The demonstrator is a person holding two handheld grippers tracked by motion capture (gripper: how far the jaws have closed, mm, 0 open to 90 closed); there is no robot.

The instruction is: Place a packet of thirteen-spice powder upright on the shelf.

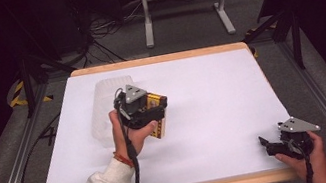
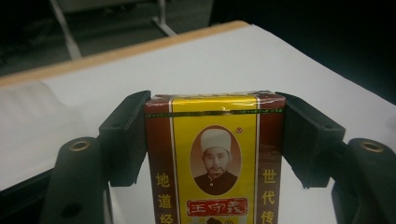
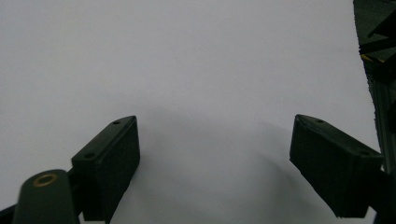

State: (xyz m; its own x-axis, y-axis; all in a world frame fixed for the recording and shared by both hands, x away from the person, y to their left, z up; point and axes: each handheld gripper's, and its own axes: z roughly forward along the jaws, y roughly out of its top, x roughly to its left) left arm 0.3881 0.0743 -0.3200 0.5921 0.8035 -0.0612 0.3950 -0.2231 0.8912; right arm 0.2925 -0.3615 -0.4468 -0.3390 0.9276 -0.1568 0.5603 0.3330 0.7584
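Gripping the box [image 2: 215, 158]: left gripper [image 2: 215, 140] has both pads pressed on its two long sides, printed yellow-and-maroon face toward the camera, top edge level with the fingertips. Box bottom is cut off in the left gripper view; in the high view the box [image 1: 160, 122] is mostly hidden under the left gripper [image 1: 147, 112] and hand. A clear plastic container [image 1: 103, 112] sits just beyond the fingers, faint, contents unreadable. Right gripper [image 3: 215, 168] rests at the near right corner of the table [image 1: 211, 88], jaws wide apart, nothing between them.
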